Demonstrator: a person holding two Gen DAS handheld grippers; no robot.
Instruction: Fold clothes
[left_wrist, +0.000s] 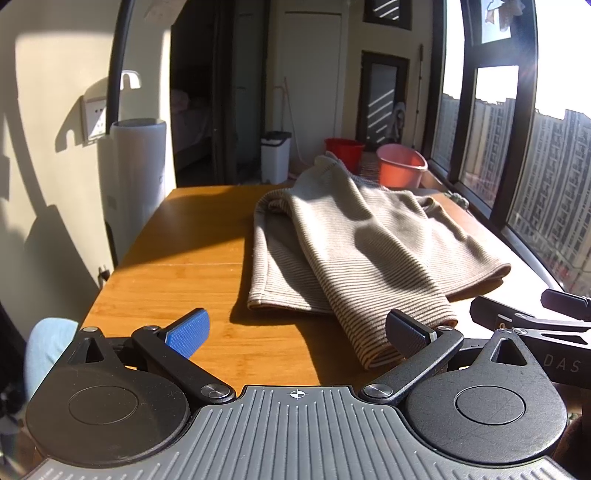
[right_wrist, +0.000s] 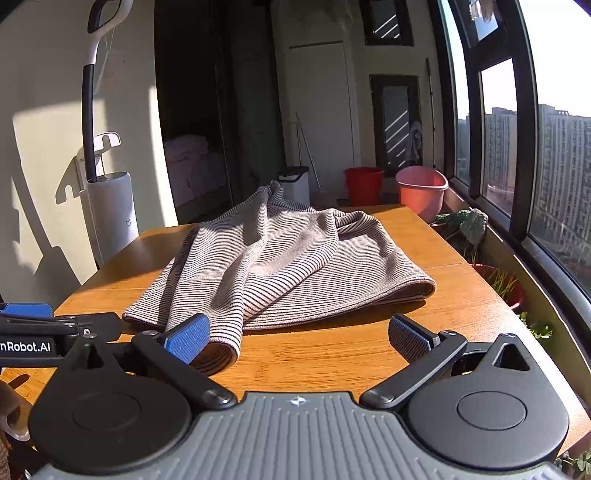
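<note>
A beige striped garment lies loosely heaped on the wooden table, with one sleeve end reaching toward the near edge. My left gripper hovers open at the near edge; its right finger sits just in front of that sleeve end. In the right wrist view the same garment spreads across the table. My right gripper is open too, its left finger next to the sleeve end, nothing held. The right gripper's body shows at the right of the left wrist view.
A white cylinder appliance stands left of the table by the wall. A white bin, a red bucket and a pink basin stand on the floor beyond. Windows and potted plants run along the right side.
</note>
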